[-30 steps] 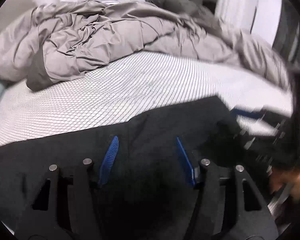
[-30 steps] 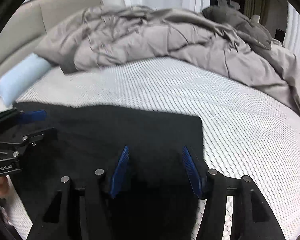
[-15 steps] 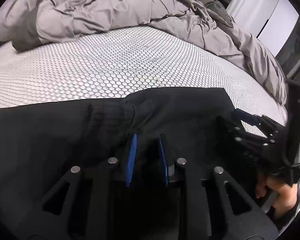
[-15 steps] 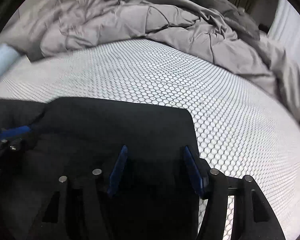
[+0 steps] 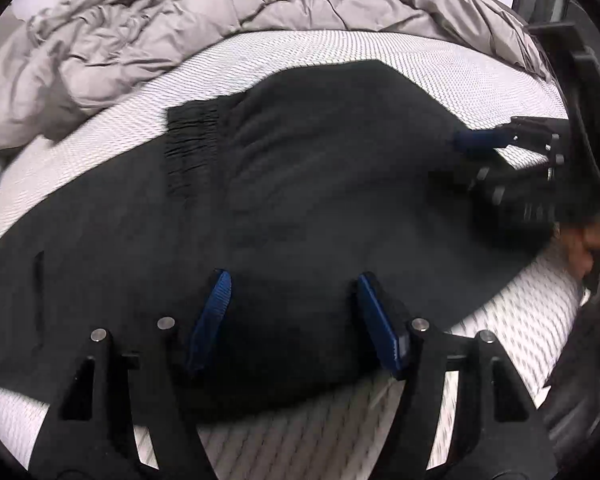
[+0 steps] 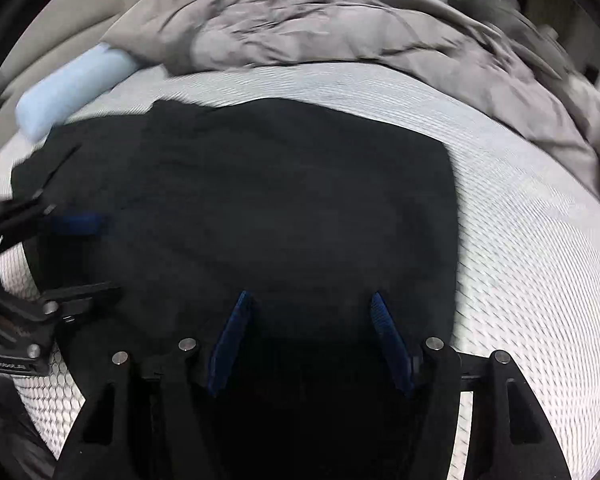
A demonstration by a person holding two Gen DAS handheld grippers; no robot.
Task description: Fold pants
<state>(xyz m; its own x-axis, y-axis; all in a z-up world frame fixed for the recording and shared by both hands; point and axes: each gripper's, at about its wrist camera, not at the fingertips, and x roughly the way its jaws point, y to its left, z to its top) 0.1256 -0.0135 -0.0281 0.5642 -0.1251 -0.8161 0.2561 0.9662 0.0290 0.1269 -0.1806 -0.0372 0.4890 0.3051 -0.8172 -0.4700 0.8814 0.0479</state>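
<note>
Over black pants point(image 5: 320, 184) on the mattress point(image 5: 340, 48), left hand-held gripper point(image 5: 294, 312) wide open, right hand-held gripper point(image 6: 312, 340) likewise, neither holding anything

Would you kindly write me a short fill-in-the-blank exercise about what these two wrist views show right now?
1. The pants lying on the mattress are ____ in colour.
2. The fingers of the left gripper stand ____, with nothing clamped between them.
3. The crumpled blanket at the far side of the bed is ____ in colour.
4. The rolled pillow beside the blanket is light ____.

Missing words: black; open; grey; blue
</note>
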